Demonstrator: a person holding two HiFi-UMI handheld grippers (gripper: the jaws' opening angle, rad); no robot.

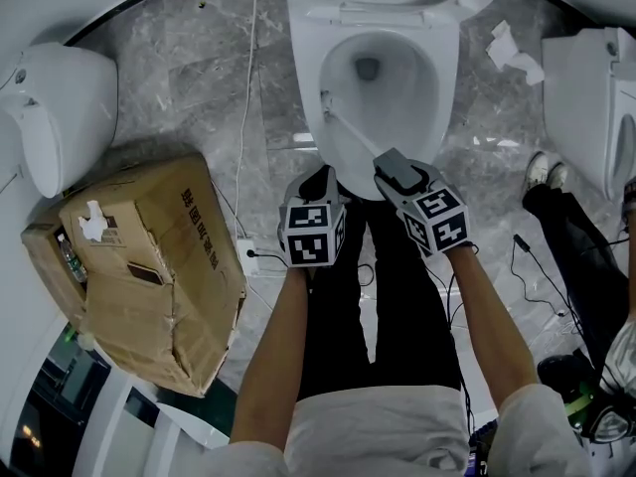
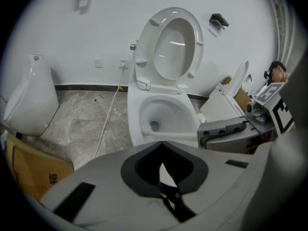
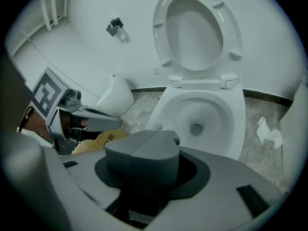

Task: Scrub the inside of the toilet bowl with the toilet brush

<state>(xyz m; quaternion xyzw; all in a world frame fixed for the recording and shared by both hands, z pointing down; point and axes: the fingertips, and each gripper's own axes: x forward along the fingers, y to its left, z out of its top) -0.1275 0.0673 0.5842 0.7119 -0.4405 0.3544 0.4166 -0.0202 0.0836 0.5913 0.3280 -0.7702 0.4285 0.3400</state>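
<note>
Right tongs [image 1: 390,162] clenching toilet brush [image 1: 348,127] by handle end; left tongs [image 1: 320,182] pressed together, empty, hovering just beside. Am seeing handle running diagonally forward-left from right tongs, head touching left inner wall of toilet bowl [image 1: 449,78]. Am judging scrubbing strokes falling to right hand.

Both arms forward, left gripper [image 1: 320,180] closed (empty), right gripper [image 1: 387,163] clamped tight.

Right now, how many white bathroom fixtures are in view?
3: the open toilet at centre, a urinal to its left, and a second toilet cut off at right. Others may be hidden.
</note>
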